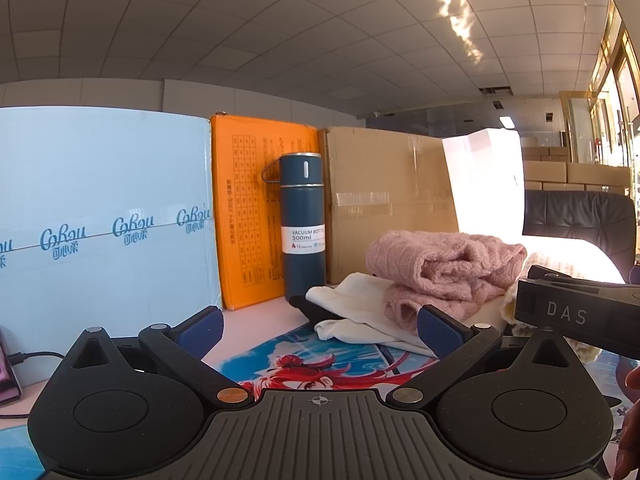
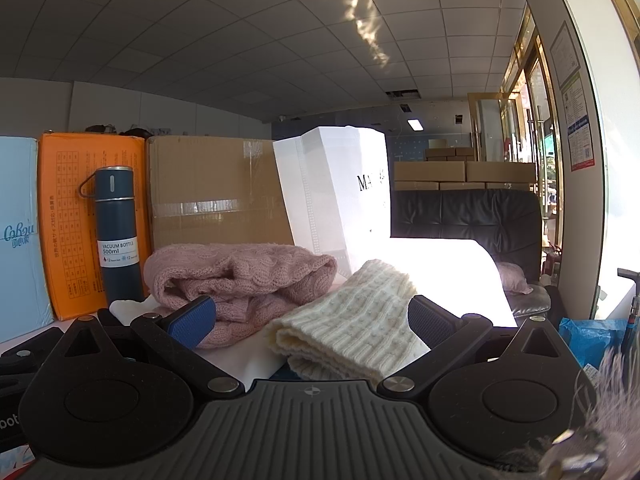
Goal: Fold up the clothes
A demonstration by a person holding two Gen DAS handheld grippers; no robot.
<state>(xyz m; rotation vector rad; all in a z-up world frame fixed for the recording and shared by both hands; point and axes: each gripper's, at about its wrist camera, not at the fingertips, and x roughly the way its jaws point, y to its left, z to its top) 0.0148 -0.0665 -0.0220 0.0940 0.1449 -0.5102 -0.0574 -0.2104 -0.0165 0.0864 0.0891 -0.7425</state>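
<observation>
Spread wide and empty, the right gripper faces the folded cream knit lying just ahead between its fingers, long axis running away rightward; the left gripper, equally agape, sits farther off.

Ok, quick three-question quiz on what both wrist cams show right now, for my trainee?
1. True or false: the left gripper holds cloth.
2. What lies between the right gripper fingers: A pink knit, B cream knit, C bottle?
3. Fill in: the blue vacuum bottle stands in front of the ___ box.

Key: 1 false, its jaws are open and empty. 2 B, the cream knit; nothing is clamped. 3 orange.
</observation>
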